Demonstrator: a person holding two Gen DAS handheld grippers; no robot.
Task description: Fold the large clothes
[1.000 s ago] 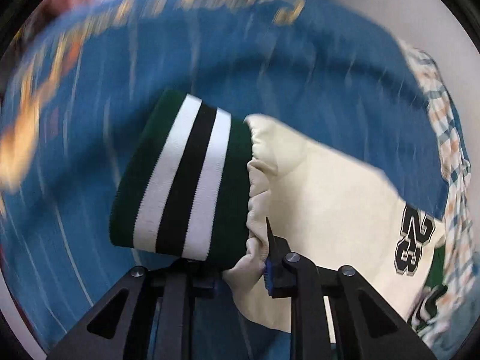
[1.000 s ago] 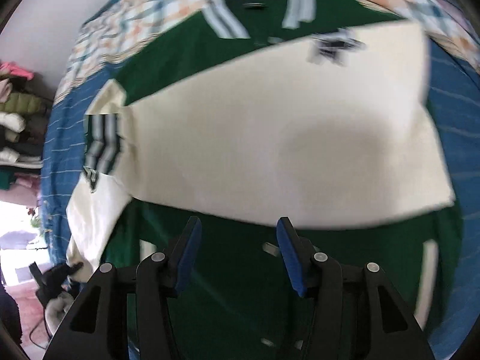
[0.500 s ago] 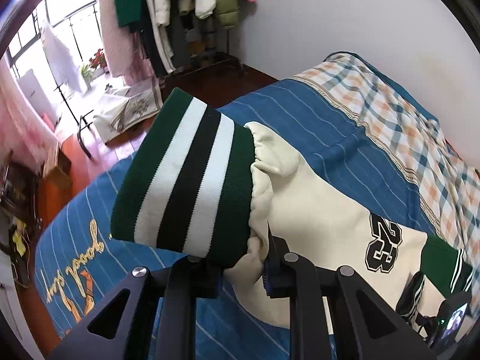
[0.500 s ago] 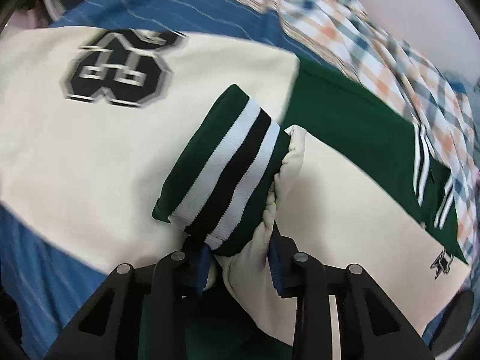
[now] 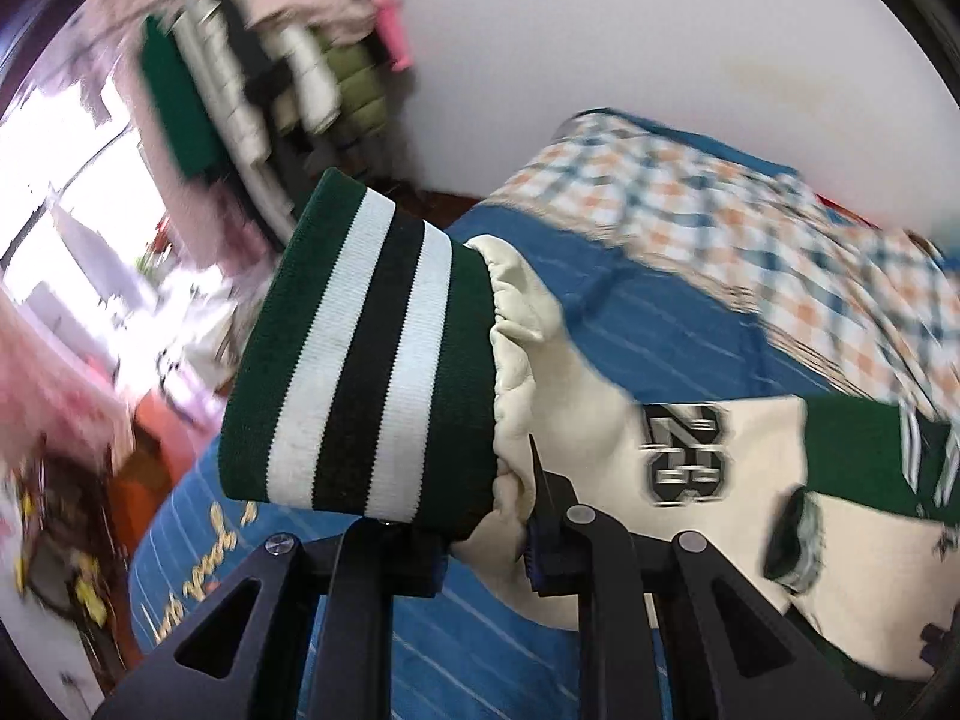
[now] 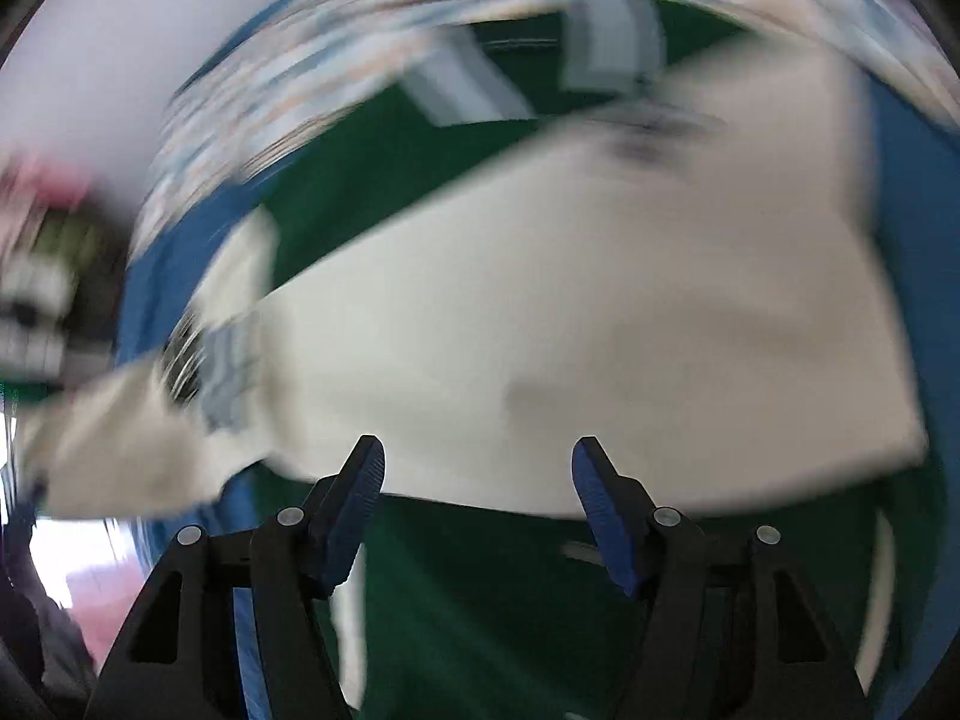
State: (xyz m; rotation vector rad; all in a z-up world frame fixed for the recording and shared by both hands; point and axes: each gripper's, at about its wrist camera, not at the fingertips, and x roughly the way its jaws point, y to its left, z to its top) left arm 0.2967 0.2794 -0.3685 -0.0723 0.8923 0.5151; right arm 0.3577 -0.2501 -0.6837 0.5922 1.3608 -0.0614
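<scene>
The left gripper (image 5: pixel 480 531) fingers clamp the green, white and black striped knit cuff (image 5: pixel 366 372) of the cream-and-green varsity jacket (image 5: pixel 750 480), which lies on the blue striped bed (image 5: pixel 660 324). The right gripper (image 6: pixel 477 480) fingers stand apart above the blurred jacket.

One jacket (image 5: pixel 750 540), two grippers (image 5: pixel 480 516) (image 6: pixel 477 480)

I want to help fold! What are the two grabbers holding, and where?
The left gripper pinches the jacket's cream sleeve right beside its striped cuff. The right gripper is open, holding nothing.
</scene>
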